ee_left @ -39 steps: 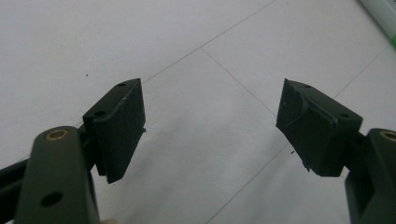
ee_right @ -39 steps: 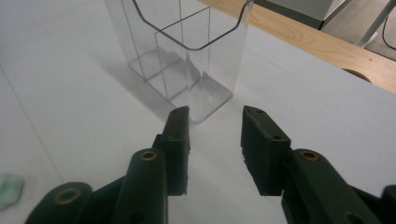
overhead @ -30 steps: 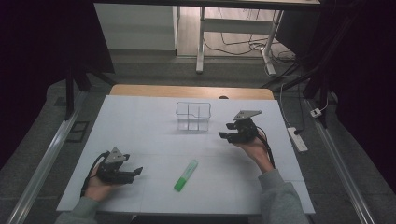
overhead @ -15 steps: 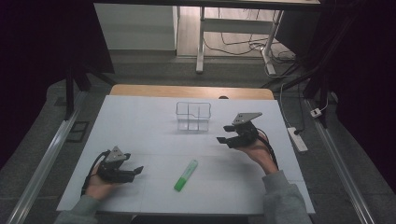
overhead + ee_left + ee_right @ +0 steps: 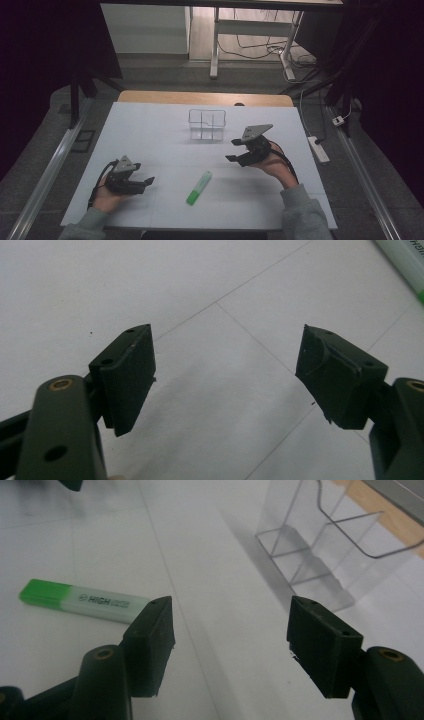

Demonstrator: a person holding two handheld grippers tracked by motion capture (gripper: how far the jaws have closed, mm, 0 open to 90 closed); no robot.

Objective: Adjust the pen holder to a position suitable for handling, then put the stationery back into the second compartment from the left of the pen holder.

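A green highlighter (image 5: pixel 199 181) lies flat on the white desk (image 5: pixel 150 130), between both wide-open, empty tools: left tool (image 5: pixel 146 184), right tool (image 5: pixel 233 151). Likely light, rigid, slippery plastic; grip across its middle.

My grippers (image 5: pixel 239 151) are black with brass pivot pins, grey three-cornered plates, trailing cables; sleeves (image 5: pixel 305 214) grey.

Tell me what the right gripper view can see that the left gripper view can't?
The right gripper view has the clear plastic holder and the green cap end of the highlighter. The left gripper view has the crossing seams in the white table cover between its open jaws. Both share the highlighter, the white table and open black jaws.
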